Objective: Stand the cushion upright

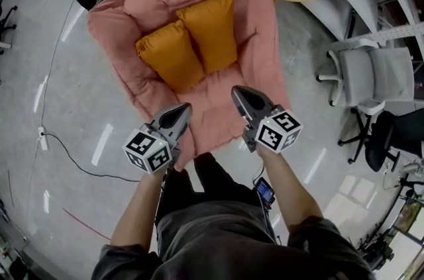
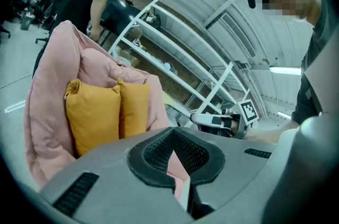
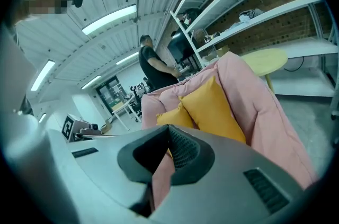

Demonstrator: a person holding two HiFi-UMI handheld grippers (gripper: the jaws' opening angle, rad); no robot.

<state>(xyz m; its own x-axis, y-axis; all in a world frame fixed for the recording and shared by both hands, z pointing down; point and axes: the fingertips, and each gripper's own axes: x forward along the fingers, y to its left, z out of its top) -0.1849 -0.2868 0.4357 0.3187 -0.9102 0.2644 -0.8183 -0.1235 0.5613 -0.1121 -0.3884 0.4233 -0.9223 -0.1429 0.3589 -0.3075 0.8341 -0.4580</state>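
Both left claw (image 2: 177, 163) and right claw (image 3: 161, 166) clamp pink cushion (image 1: 260, 27) fabric, plain only in gripper views.

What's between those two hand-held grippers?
Head view: only the front edge of the pink cushion, pinched by the left hand-held gripper and right hand-held gripper.

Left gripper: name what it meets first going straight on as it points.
The left gripper, jaws shut on the pink cushion edge, meets more of that cushion first; beyond it probably the nearer orange pillow, though depth is unclear.
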